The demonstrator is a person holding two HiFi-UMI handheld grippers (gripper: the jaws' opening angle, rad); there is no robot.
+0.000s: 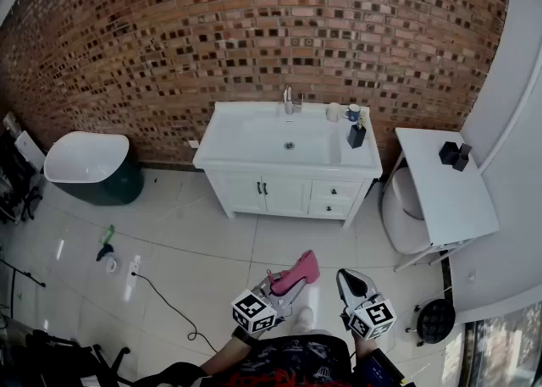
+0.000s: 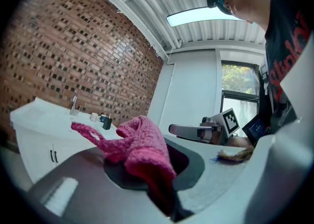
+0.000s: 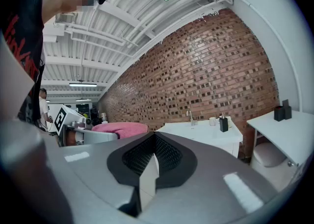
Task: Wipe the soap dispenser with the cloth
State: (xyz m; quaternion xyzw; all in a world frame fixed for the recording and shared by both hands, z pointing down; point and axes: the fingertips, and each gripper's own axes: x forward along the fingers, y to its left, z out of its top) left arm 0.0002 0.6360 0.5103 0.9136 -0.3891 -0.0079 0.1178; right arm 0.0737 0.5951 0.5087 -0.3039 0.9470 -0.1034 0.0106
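Observation:
The black soap dispenser (image 1: 356,134) stands on the right side of the white vanity top (image 1: 246,152), far ahead of both grippers; it also shows small in the left gripper view (image 2: 107,122) and the right gripper view (image 3: 223,123). My left gripper (image 1: 292,282) is held level over the floor, shut on a pink cloth (image 1: 300,268). The cloth (image 2: 140,144) bunches between its jaws, with a strand hanging to the left. Beside it my right gripper (image 1: 349,279) is shut and empty; its jaws (image 3: 149,169) meet with nothing between them.
A faucet (image 1: 289,102) and two cups (image 1: 343,112) stand behind the basin. Right of the vanity is a white side table (image 1: 449,199) with black containers (image 1: 455,154). At the left stands a white tub on a green base (image 1: 89,165). A cable (image 1: 169,301) lies on the tiled floor.

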